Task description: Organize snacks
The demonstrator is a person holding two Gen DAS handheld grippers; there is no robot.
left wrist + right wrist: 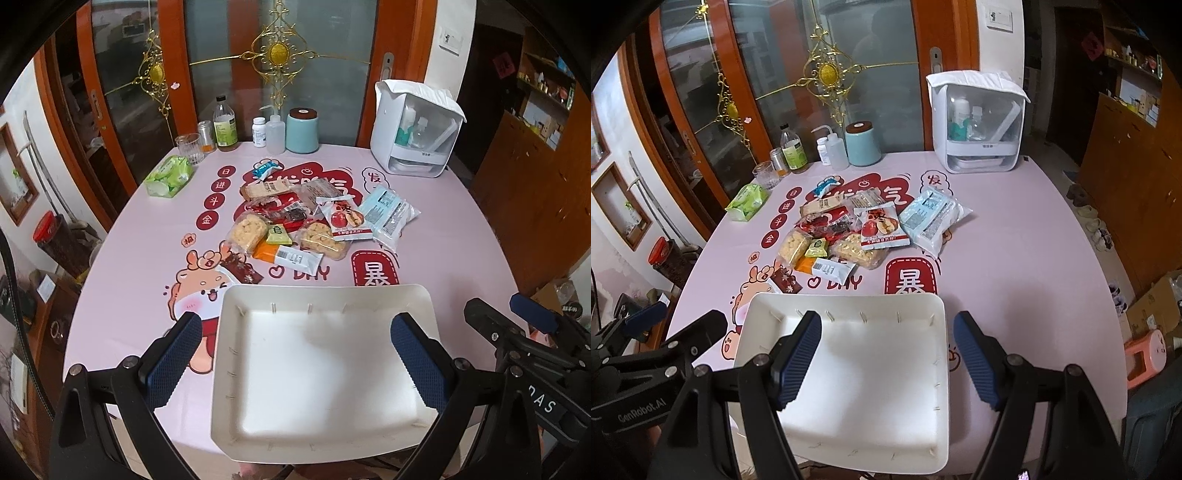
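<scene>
A pile of snack packets (295,221) lies in the middle of the pink table; it also shows in the right wrist view (849,232). It includes a red apple-picture bag (341,218), a pale blue bag (388,214) and an orange-and-white bar (288,256). An empty white tray (258,413) sits at the near table edge, also seen in the right wrist view (916,443). My left gripper (295,360) is open and empty above the tray. My right gripper (886,354) is open and empty above the tray's right side.
Along the far edge stand a glass (189,147), a bottle (225,125), a teal canister (303,131) and a white appliance (413,129). A green tissue pack (168,177) lies at the left. A dark red packet (240,271) lies just beyond the tray.
</scene>
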